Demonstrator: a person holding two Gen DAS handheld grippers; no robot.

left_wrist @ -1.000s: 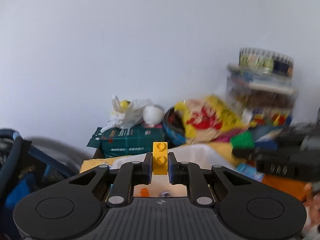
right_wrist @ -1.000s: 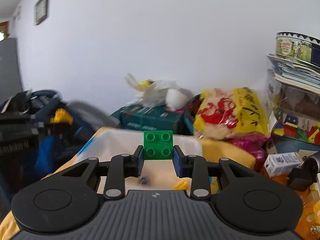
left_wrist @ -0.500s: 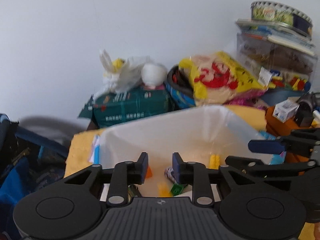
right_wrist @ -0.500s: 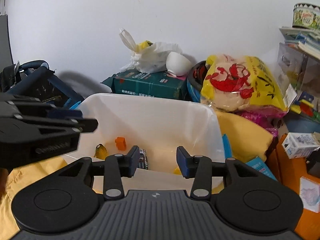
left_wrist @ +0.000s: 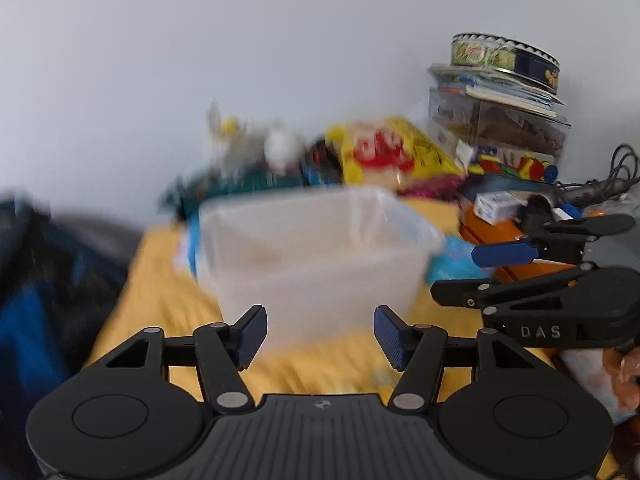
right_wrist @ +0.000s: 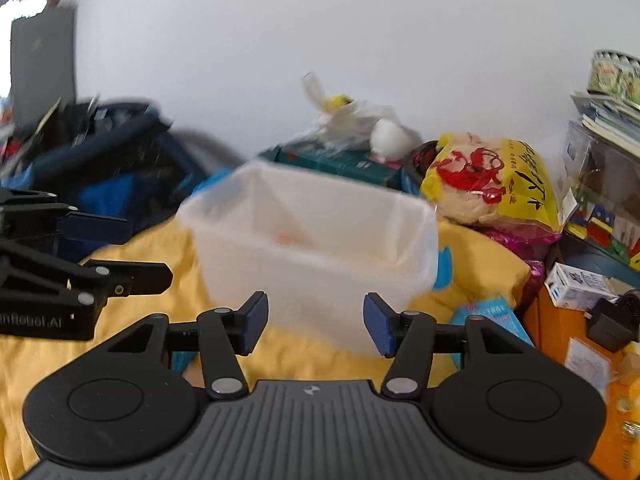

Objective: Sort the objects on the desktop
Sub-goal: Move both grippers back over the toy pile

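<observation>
A translucent white plastic bin (left_wrist: pixel 312 256) stands on the yellow cloth (left_wrist: pixel 168 300), blurred by motion; it also shows in the right wrist view (right_wrist: pixel 320 248). My left gripper (left_wrist: pixel 320 336) is open and empty, just in front of the bin's near wall. My right gripper (right_wrist: pixel 315 326) is open and empty, also in front of the bin. The right gripper shows at the right of the left wrist view (left_wrist: pixel 496 264); the left gripper shows at the left of the right wrist view (right_wrist: pixel 120 248). An orange piece (right_wrist: pixel 285 239) shows faintly through the bin wall.
Behind the bin lie a green box (right_wrist: pixel 340 162), a white plastic bag (right_wrist: pixel 356 120) and a yellow-red snack bag (right_wrist: pixel 492 180). At the right stand stacked boxes with a round tin (left_wrist: pixel 504 54), a small white carton (right_wrist: pixel 576 286) and an orange box (right_wrist: pixel 568 332). A dark blue bag (right_wrist: pixel 104 152) lies left.
Both grippers let go of their bricks, yellow from the left and green from the right, over the bin. Both have since opened wider and drawn back and down, in front of the bin.
</observation>
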